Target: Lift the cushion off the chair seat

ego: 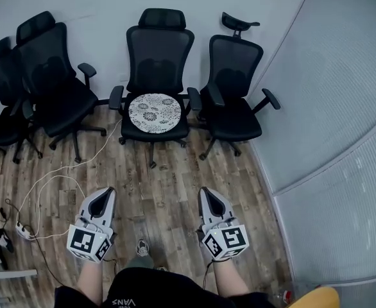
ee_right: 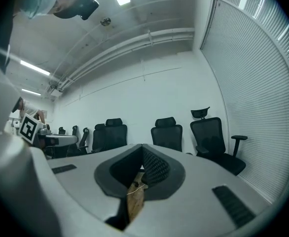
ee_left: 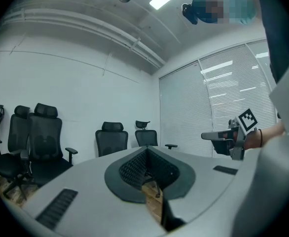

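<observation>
**Obs. 1:** Patterned fabric, white on grey: the cushion (ego: 154,112) is noted lying flat on the seat of the middle chair (ego: 158,50), between its armrests (ego: 116,97). How are the tools held?

**Obs. 2:** The left gripper (ego: 108,192) and the right gripper (ego: 205,192) are pointed level toward that chair, well apart from it, over the wooden floor (ego: 169,185). On each, the jaws are pressed together with nothing between them. The lift is not yet begun.

**Obs. 1:** What is called for?

**Obs. 2:** By judgement only: the gap to the chair should be closed first, with the white cable (ego: 66,169) on the floor avoided. Both sets of jaws should be opened before the seat is reached. The cushion's front rim is probably best taken at two points, one gripper per side, since a soft disc may sag or slide if pinched at one point. It should be raised straight up, so the armrests are cleared.
</observation>
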{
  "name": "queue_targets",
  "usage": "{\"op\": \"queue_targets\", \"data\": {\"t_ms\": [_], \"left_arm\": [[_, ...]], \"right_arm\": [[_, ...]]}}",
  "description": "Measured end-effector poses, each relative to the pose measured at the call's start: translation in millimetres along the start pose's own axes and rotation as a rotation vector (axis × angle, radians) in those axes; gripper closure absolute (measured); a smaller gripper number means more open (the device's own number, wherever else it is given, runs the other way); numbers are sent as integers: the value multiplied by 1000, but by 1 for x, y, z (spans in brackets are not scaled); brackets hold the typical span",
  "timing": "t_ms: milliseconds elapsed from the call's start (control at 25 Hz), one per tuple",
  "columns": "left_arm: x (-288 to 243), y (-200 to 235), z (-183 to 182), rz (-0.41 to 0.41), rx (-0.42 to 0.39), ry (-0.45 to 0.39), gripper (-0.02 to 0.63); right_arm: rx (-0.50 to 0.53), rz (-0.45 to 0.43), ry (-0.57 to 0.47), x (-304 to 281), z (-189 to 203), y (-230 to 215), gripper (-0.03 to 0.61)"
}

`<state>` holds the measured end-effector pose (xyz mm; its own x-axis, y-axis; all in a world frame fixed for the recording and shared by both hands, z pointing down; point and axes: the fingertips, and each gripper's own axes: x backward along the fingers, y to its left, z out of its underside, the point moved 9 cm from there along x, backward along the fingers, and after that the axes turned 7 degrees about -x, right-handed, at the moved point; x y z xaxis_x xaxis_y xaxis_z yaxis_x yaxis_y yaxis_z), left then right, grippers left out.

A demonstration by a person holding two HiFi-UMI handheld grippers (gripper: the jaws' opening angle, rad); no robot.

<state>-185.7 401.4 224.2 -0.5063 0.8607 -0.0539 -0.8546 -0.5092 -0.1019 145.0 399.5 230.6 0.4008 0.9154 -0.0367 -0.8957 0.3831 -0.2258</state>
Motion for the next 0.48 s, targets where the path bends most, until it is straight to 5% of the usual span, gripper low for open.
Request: {"op": "queue_targets", "data": {"t_ms": [480], "left_arm": [[-64, 71, 4, 31, 6, -18, 603]], "right_arm": [[3, 46, -15, -84, -4, -7, 563]]}}
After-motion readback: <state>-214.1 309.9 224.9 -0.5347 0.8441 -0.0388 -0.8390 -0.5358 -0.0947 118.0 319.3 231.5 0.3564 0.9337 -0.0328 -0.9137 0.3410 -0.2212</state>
